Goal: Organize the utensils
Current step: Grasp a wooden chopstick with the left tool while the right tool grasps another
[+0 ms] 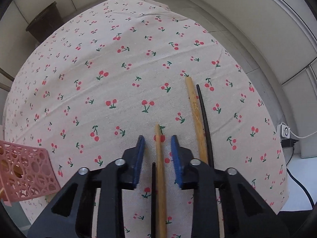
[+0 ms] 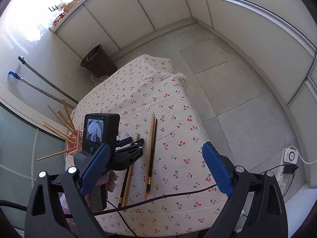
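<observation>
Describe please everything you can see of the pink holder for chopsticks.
The pink holder is a small square basket, plastic by its look, with walls pierced by round holes. It stands at the left edge of the cherry-print tablecloth, partly hidden behind the left gripper. Several bamboo chopsticks stick out of it, fanning left.

Beyond the pink holder (image 2: 74,143), the cherry-print tablecloth (image 2: 158,91) lies bare and open. Nearer, two chopstick pairs (image 2: 150,148) lie right of the holder. A black cable (image 2: 158,198) crosses the cloth's near edge.
</observation>
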The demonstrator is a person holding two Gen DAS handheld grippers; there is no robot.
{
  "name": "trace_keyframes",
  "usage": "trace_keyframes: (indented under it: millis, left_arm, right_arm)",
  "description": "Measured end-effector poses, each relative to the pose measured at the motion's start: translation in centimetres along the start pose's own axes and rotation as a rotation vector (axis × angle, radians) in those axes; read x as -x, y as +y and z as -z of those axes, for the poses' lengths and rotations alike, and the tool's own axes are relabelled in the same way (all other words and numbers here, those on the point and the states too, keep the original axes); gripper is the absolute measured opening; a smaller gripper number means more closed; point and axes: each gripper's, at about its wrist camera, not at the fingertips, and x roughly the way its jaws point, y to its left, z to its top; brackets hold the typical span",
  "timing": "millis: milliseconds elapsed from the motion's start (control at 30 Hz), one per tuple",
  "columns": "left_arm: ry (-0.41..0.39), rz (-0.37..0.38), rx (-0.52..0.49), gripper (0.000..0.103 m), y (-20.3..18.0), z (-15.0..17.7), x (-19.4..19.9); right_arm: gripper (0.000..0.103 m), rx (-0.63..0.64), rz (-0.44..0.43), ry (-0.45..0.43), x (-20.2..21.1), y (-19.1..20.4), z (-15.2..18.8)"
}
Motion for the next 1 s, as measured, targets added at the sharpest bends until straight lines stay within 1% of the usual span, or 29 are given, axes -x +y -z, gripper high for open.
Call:
trace_keyframes:
  millis: [67, 100, 200, 267, 333, 400, 500, 533, 567, 600, 667, 700, 800, 900, 1000]
  left_arm:
    - [-0.010, 0.007, 0.007, 0.006, 0.0, 0.0, 0.0]
    - [-0.012, 0.004, 0.010, 0.005, 0.0, 0.0, 0.0]
    - [-0.031, 0.006, 0.033, 0.004, 0.2, 0.3, 0.5]
    - [-0.055, -0.003, 0.052, 0.004, 0.4, 0.7, 1.5]
    - [-0.085, 0.017, 0.073, 0.004, 0.6, 1.3, 3.1]
    - [-0.126, 0.028, 0.083, 0.004, 0.8, 2.3, 5.2]
    - [-0.200, 0.036, 0.087, 0.004, 0.9, 3.7, 9.0]
    - [-0.227, 0.036, 0.087, 0.004, 0.7, 4.3, 10.3]
    - [-0.249, 0.036, 0.089, 0.004, 0.5, 4.7, 11.4]
    - [-0.270, 0.034, 0.093, 0.004, 0.6, 5.2, 12.4]
    - [-0.315, 0.032, 0.112, 0.004, 0.9, 6.2, 14.6]
    - [-0.339, 0.037, 0.125, 0.004, 1.1, 6.7, 15.6]
    - [-0.389, 0.054, 0.162, 0.004, 1.6, 8.2, 18.0]
    - [-0.417, 0.056, 0.162, 0.004, 2.1, 9.4, 19.3]
    - [-0.421, 0.057, 0.156, 0.004, 2.6, 10.1, 20.0]
  right_arm:
    - [0.091, -0.009, 0.007, 0.024, -0.8, -0.1, 0.0]
    - [0.091, -0.013, 0.007, 0.033, -1.1, -0.1, 0.0]
    - [0.091, -0.020, 0.010, 0.058, -2.1, -0.2, -0.1]
    - [0.091, -0.015, 0.020, 0.068, -2.8, 0.0, -0.3]
    - [0.091, -0.012, 0.033, 0.082, -3.7, 0.2, -0.5]
    - [0.091, -0.007, 0.033, 0.101, -5.2, 0.5, -1.0]
    - [0.091, 0.002, 0.036, 0.099, -7.7, 1.2, -2.0]
    - [0.091, -0.008, 0.026, 0.120, -8.7, 1.3, -2.2]
    - [0.086, -0.022, 0.014, 0.141, -9.6, 1.4, -2.3]
    - [0.075, -0.034, -0.009, 0.166, -10.7, 1.6, -2.5]
    - [0.063, -0.043, -0.032, 0.202, -12.5, 2.2, -2.9]
    - [0.055, -0.049, -0.033, 0.210, -13.4, 2.5, -2.9]
    - [0.041, -0.060, -0.050, 0.244, -16.1, 3.2, -3.0]
    - [0.033, -0.037, -0.024, 0.252, -17.9, 3.9, -3.0]
    - [0.030, -0.020, 0.025, 0.248, -19.2, 4.0, -3.1]
